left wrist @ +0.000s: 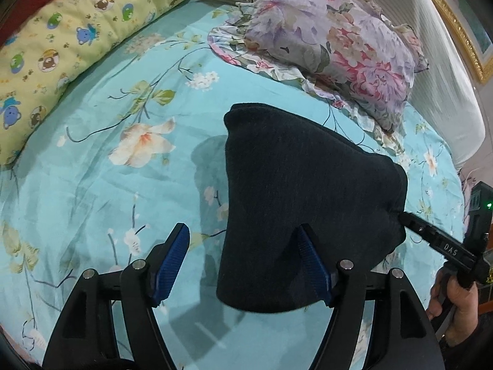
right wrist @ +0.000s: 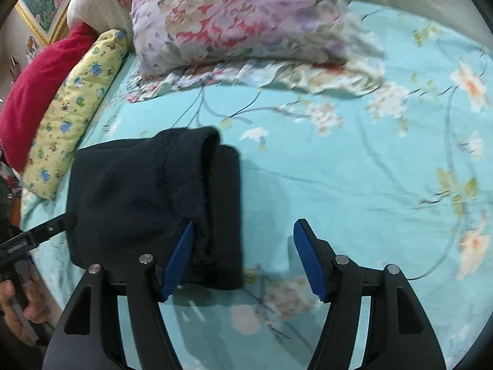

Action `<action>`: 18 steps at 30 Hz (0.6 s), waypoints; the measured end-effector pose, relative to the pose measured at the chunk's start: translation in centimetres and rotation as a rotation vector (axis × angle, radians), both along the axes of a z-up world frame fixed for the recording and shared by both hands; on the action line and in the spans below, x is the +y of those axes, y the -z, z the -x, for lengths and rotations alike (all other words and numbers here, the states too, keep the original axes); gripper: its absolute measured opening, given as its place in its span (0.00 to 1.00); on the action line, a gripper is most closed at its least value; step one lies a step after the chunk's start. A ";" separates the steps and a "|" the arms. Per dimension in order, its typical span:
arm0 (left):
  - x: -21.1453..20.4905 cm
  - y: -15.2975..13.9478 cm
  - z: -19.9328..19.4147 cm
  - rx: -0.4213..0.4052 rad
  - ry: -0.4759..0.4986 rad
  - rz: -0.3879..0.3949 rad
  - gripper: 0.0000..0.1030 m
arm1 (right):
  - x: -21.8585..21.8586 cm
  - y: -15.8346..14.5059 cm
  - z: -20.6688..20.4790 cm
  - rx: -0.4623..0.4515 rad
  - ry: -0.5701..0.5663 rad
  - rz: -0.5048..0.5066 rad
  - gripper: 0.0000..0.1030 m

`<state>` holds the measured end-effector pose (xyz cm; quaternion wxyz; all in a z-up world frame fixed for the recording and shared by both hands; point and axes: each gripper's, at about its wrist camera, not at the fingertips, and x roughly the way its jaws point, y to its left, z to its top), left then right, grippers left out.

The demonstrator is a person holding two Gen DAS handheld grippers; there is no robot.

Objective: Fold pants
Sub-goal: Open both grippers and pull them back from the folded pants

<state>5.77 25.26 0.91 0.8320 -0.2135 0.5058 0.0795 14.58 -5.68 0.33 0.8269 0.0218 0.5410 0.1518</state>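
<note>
- On the turquoise floral bedsheet (left wrist: 92, 185) lie the dark pants (left wrist: 295, 191), folded into 1 compact bundle.
- Both my left gripper (left wrist: 243, 246) and right gripper (right wrist: 243, 246) stand spread, pinching nothing.
- I judge lifting straight away keeps the fold intact.

Home bedroom, floral turquoise bedsheet (left wrist: 92, 185), ruffled pillow (left wrist: 332, 37), gilt-framed picture (right wrist: 43, 9)

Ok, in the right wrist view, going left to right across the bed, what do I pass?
Red cushion → yellow bear-print pillow → folded dark pants → bare turquoise flowered sheet. The big floral pillow sits farther back, spanning the middle, so I leave it out.
</note>
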 end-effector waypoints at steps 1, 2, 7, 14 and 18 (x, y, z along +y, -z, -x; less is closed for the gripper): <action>0.0 -0.1 0.3 0.001 -0.007 -0.002 0.70 | -0.3 -0.2 0.0 -0.007 0.008 0.013 0.64; 0.1 -0.2 0.6 0.001 -0.011 -0.003 0.70 | -0.6 -0.4 0.0 -0.007 0.015 0.016 0.65; -0.3 -0.8 1.9 -0.009 -0.026 -0.003 0.72 | -1.6 -1.5 0.8 -0.022 0.010 -0.094 0.66; -2.2 -1.3 2.9 -0.012 0.011 -0.032 0.73 | 0.3 -3.1 2.5 -0.074 -0.075 -0.123 0.66; -2.8 -1.5 3.2 -0.015 0.027 -0.037 0.73 | 1.2 -3.7 3.4 -0.101 -0.119 -0.119 0.67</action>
